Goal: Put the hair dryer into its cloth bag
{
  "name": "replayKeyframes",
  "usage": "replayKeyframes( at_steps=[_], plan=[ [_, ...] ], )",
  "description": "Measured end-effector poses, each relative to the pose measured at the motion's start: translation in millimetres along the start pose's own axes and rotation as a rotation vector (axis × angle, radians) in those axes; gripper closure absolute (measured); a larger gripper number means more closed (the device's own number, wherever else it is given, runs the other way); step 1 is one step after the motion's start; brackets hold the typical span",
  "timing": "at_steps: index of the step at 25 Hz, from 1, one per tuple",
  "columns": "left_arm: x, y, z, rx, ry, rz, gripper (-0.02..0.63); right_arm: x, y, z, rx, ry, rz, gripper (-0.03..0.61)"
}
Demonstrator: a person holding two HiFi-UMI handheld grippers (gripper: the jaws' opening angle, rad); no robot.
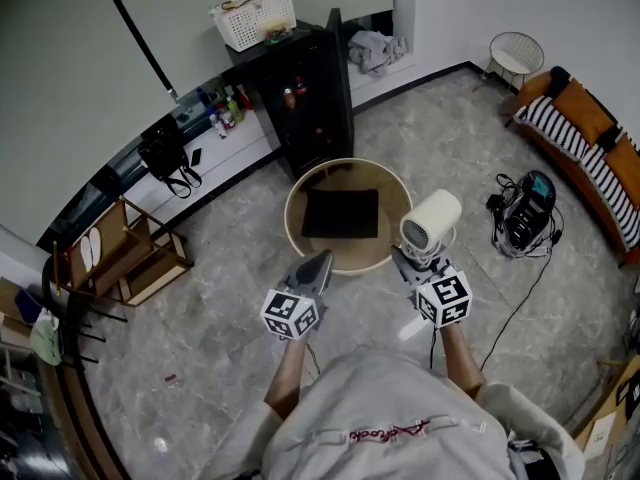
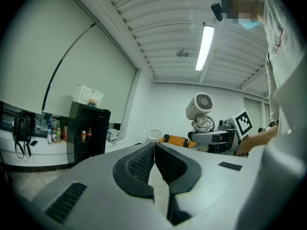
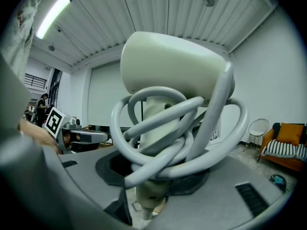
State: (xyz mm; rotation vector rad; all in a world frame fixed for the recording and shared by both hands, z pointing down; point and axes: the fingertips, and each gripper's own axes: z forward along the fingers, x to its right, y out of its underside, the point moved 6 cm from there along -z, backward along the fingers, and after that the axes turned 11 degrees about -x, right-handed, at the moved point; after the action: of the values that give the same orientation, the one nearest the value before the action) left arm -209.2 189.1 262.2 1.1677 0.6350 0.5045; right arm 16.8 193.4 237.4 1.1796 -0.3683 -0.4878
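White hair dryer (image 1: 432, 218), its cord (image 3: 158, 128) coiled round the handle, stands clamped in the fingers of the right gripper (image 3: 153, 186), over the right rim of the round tabletop (image 1: 295, 233). The black cloth bag (image 1: 340, 213) lies flat on the middle of this tabletop. The left gripper (image 2: 154, 162) has its fingers together, empty.

Round table on a grey stone floor

A low round table (image 1: 330, 176) with a pale top and raised rim stands on the marbled floor (image 1: 230, 298); one flat black cloth bag (image 1: 341, 214) lies square at its middle. Around it on the floor stand a black cabinet (image 1: 305, 98) behind, a wooden rack (image 1: 140, 258) to the left, and a dark machine with trailing cords (image 1: 527, 213) near a striped sofa (image 1: 585, 133) to the right.
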Motion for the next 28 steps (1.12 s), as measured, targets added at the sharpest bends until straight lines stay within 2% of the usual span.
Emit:
replayKeyframes(
  at_steps=[6, 15, 28],
  plan=[
    [-24.1, 1.8, 8.8, -0.012, 0.025, 0.002, 0.581, -4.1, -0.9, 22.7, -0.005, 0.016, 0.001, 0.373],
    [-21.3, 14.2, 24.7, -0.048, 0.075, -0.011, 0.581, -1.3, 16.3, 21.0, -0.045, 0.041, 0.029, 0.373],
    [-23.1, 16.2, 69.5, -0.075, 0.082, -0.029, 0.581, 39.5, 22.2, 35.5, -0.056, 0.041, 0.04, 0.373]
  ],
)
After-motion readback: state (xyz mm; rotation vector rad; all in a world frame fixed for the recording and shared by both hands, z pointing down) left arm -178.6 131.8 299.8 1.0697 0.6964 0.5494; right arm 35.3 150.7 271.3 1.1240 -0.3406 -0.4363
